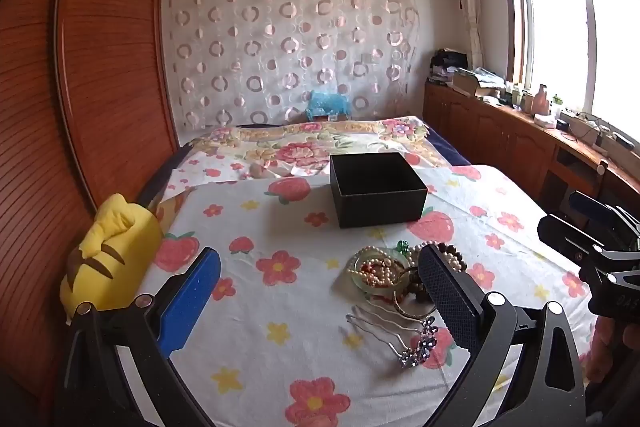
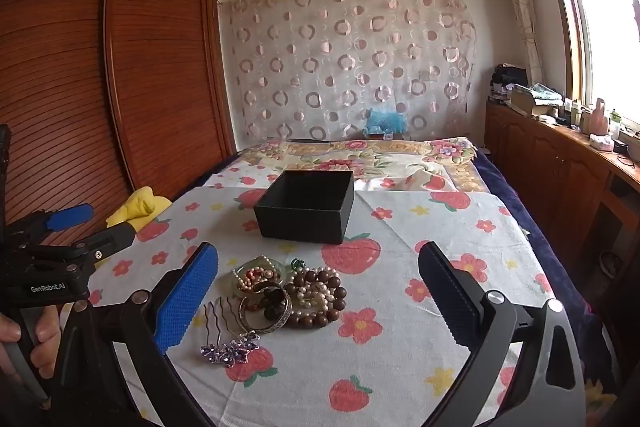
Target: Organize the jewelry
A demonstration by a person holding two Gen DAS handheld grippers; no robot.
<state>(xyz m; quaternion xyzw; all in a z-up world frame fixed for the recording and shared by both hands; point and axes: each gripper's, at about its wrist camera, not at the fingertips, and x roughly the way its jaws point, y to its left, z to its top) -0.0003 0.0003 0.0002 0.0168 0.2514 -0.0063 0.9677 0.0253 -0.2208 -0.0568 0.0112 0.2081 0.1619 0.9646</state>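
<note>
hand-held gripper (image 2: pixel 52 239) on the left reads "genrobot.ai".

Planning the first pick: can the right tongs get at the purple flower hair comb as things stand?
Probably yes. The right tongs are open and empty, and the purple flower hair comb lies at the near edge of the jewelry pile, nothing on top.

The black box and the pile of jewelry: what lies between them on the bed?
Only bare strawberry-print sheet separates the black box from the jewelry pile; the right wrist view shows this best.
</note>
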